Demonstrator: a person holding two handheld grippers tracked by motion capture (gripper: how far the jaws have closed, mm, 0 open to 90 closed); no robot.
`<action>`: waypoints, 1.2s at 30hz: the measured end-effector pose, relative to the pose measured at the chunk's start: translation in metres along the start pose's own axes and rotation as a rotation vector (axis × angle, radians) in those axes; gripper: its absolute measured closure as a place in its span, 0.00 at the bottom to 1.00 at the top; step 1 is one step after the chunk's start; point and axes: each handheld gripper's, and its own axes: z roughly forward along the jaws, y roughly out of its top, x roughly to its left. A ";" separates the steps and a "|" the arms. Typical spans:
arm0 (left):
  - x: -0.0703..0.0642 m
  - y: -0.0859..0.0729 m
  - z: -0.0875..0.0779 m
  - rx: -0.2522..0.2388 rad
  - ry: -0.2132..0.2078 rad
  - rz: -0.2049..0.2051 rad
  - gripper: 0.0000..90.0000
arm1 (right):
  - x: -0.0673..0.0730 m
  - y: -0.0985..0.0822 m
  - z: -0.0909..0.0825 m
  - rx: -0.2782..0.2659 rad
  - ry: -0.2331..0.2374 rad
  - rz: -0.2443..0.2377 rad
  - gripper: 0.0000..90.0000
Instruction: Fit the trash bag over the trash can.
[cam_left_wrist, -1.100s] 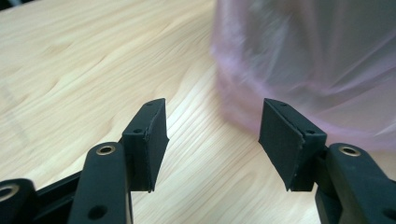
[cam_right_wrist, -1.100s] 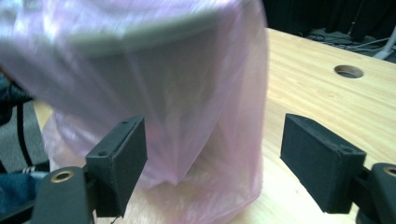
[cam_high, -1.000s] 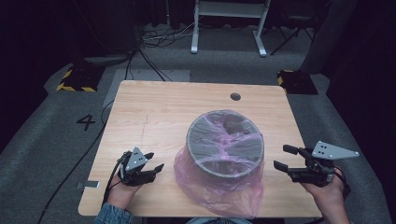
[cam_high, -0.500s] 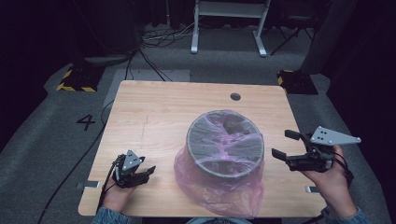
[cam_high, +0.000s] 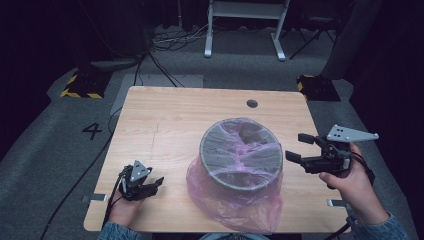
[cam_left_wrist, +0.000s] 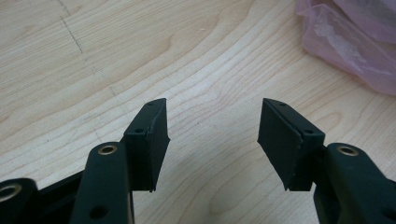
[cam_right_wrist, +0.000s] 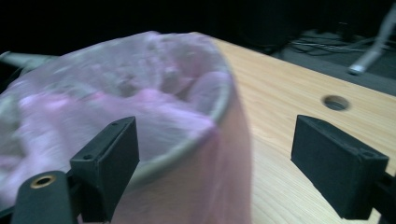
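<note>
High view: grey bin w/ pink bag sits mid-table, between left gripper and right gripper, neither touching it. Left gripper view: jaws apart, nothing between, bag off to upper right. Right gripper view: jaws just been opening, now wide, empty, the bin rim just ahead of the left one.

One worktop of pale wood stands in the high view, with one round hole near its far edge. On it sits one grey bin, lined with one pink plastic bag. Two claws are over it: one left claw and one right claw, each with two black jaws. Two hands hold them, the left hand and the right hand.
</note>
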 end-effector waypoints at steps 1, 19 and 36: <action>0.000 0.000 0.000 0.002 0.001 0.002 0.47 | 0.002 0.003 0.000 0.001 0.040 -0.017 0.17; 0.006 -0.002 0.009 0.057 0.028 -0.030 0.47 | 0.030 0.072 0.019 -0.045 -0.012 -0.103 0.24; 0.014 -0.009 0.014 0.027 0.006 -0.049 0.40 | 0.058 0.094 0.087 0.005 0.048 -0.126 0.23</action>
